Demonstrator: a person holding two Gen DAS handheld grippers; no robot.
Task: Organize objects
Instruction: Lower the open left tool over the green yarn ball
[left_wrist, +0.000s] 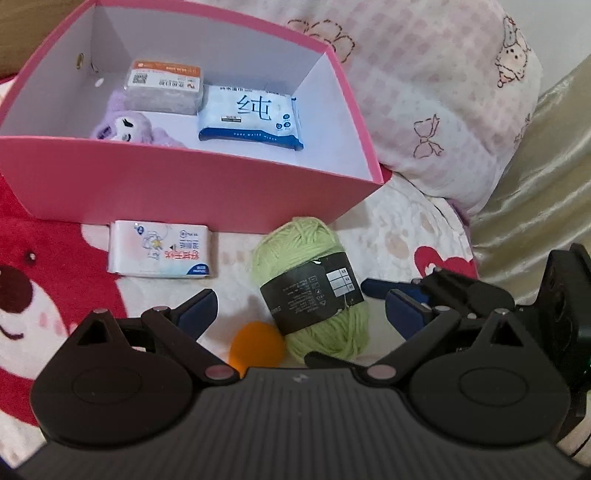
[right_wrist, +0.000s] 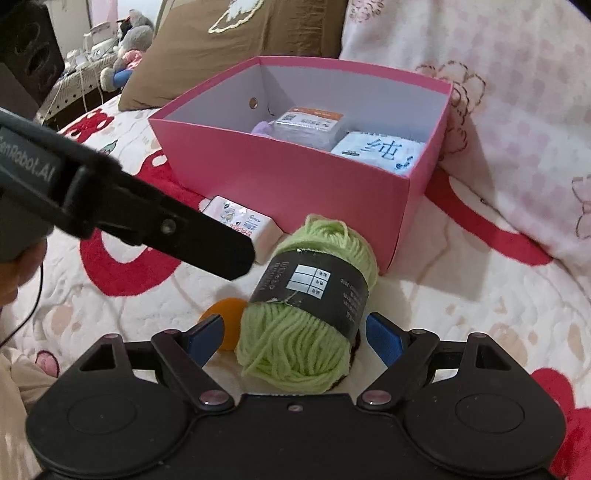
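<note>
A green yarn skein (right_wrist: 295, 343) with a black label lies on the bedspread in front of the pink box (right_wrist: 295, 173). My right gripper (right_wrist: 295, 332) is open and straddles the skein, its blue pads apart from the wool. An orange ball (right_wrist: 225, 314) rests against the skein's left side. My left gripper (left_wrist: 301, 314) is open too, low over the yarn (left_wrist: 288, 247) and the ball (left_wrist: 256, 347). A white tissue pack (left_wrist: 160, 249) lies by the box's front wall (left_wrist: 184, 184). Inside are a wipes pack (left_wrist: 251, 116), a clear case (left_wrist: 164, 88) and a purple plush (left_wrist: 125, 125).
A pink-checked pillow (left_wrist: 443, 92) presses against the box's right side, and a brown pillow (right_wrist: 240, 37) sits behind it. Gold fabric (left_wrist: 535, 184) borders the bed on the right. A cluttered stand (right_wrist: 92, 55) is at the far left. A hand (right_wrist: 14, 273) holds the left gripper.
</note>
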